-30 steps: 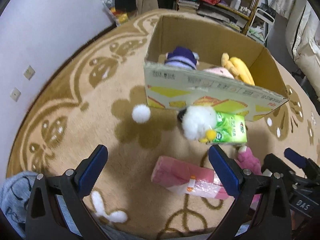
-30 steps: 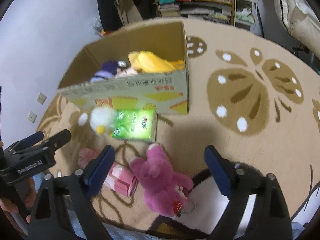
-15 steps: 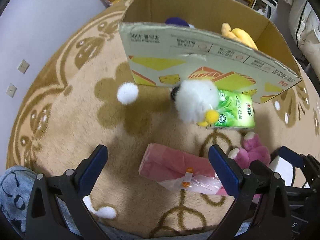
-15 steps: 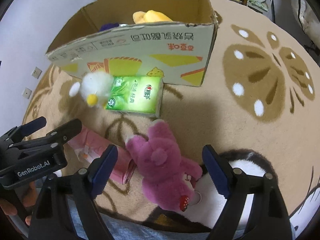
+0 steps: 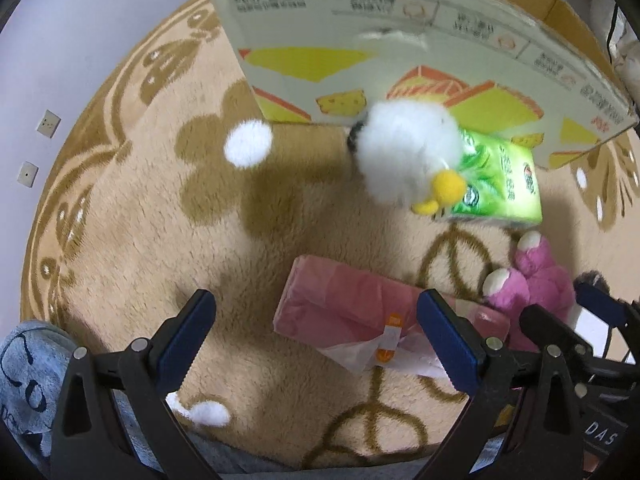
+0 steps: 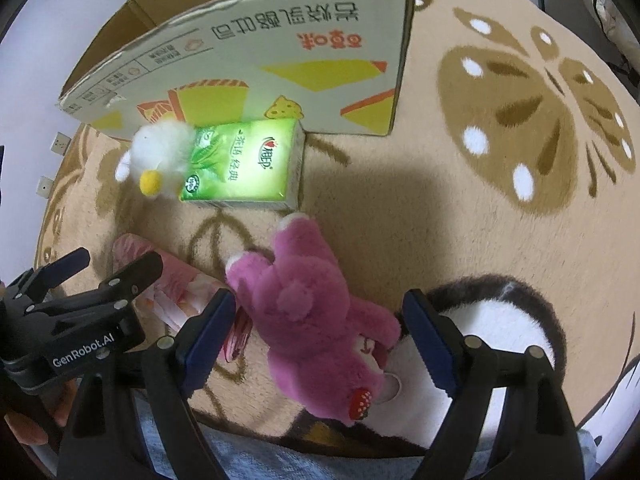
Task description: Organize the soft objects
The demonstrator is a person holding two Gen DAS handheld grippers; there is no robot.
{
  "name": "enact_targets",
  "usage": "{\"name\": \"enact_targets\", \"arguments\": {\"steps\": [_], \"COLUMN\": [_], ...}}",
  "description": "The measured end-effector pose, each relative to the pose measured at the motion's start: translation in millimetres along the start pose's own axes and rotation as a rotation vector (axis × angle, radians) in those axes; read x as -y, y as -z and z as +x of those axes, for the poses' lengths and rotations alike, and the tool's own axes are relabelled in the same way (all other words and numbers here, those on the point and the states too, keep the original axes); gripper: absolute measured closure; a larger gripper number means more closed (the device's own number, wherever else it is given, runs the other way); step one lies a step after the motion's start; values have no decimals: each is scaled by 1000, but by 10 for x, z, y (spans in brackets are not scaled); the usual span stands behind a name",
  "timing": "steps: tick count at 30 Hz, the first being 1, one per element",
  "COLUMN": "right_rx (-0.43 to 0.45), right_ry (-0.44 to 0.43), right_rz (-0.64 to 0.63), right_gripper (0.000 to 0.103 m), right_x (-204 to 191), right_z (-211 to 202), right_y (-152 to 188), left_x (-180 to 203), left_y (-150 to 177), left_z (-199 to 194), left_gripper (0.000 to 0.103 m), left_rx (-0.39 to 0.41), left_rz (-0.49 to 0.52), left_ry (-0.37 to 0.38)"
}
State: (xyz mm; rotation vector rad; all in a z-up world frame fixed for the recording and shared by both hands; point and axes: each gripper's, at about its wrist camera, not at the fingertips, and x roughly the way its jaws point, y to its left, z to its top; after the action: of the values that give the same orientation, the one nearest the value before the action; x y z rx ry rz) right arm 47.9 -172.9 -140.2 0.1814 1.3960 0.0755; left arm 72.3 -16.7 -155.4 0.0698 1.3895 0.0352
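A pink tissue pack lies on the rug just ahead of my open left gripper, near its right finger. A magenta plush bear lies between the open fingers of my right gripper; it also shows in the left wrist view. A white fluffy duck toy leans on a green tissue pack in front of the cardboard box. The box's inside is hidden from both views.
A patterned beige rug covers the floor. A white pom-pom lies left of the duck. A black-and-white plush lies under the right gripper's right finger. A white wall with sockets stands at the left.
Both grippers have dropped lower and closer to the floor objects. The box now looms larger and its contents are out of sight. The bear now sits between the right fingers.
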Motion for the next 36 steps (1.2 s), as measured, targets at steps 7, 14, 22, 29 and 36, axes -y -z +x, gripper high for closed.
{"name": "enact_targets", "arguments": {"steps": [7, 14, 22, 29, 36], "right_rx": [-14, -13, -12, -37, -77], "right_ry": [5, 13, 12, 10, -1], "right_rz": [12, 18, 30, 19, -1], "right_gripper": [14, 14, 15, 18, 22], "right_x": [16, 34, 151, 127, 97], "right_z": [87, 138, 108, 166, 299], "right_y": [-52, -77, -91, -81, -88], "left_x": [-39, -184, -167, -153, -329], "left_y": [9, 26, -45, -143, -197], "left_z": [81, 242, 351, 227, 106], "left_gripper": [3, 3, 14, 46, 72], "left_rx": [-37, -109, -98, -28, 22], "left_rz": [-37, -135, -172, -209, -225], "left_ry": [33, 136, 180, 158, 177]}}
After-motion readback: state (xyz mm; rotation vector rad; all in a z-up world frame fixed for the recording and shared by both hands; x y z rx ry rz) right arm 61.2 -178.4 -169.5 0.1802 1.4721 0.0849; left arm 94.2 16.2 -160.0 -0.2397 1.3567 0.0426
